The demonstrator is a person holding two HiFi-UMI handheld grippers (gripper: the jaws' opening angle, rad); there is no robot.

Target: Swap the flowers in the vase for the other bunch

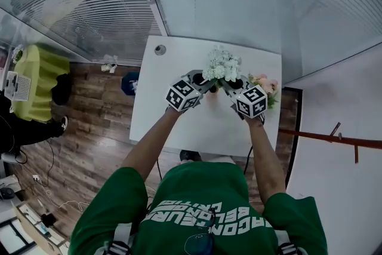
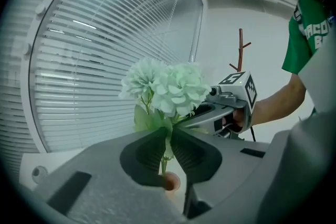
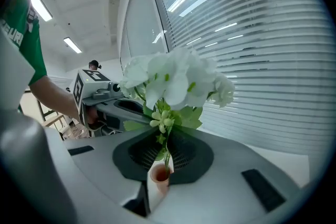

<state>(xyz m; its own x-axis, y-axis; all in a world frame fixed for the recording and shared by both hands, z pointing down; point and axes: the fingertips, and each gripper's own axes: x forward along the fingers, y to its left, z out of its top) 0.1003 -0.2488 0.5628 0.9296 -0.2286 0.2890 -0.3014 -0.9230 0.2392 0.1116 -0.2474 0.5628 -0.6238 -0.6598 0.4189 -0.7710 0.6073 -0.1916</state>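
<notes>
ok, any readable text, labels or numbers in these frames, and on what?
Green T-shirt, white print: upside down in the head view, cut off in both gripper views; too blurred to read.
Left cube and right cube on the tongs: black-and-white square markers, no letters.
Nothing else bears text.

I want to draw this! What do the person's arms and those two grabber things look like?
Each arm is bare below a short green sleeve of a T-shirt with white letters. The left gripper and right gripper are grey, with dark ribbed pads. Each carries a white cube printed with black square markers.
</notes>
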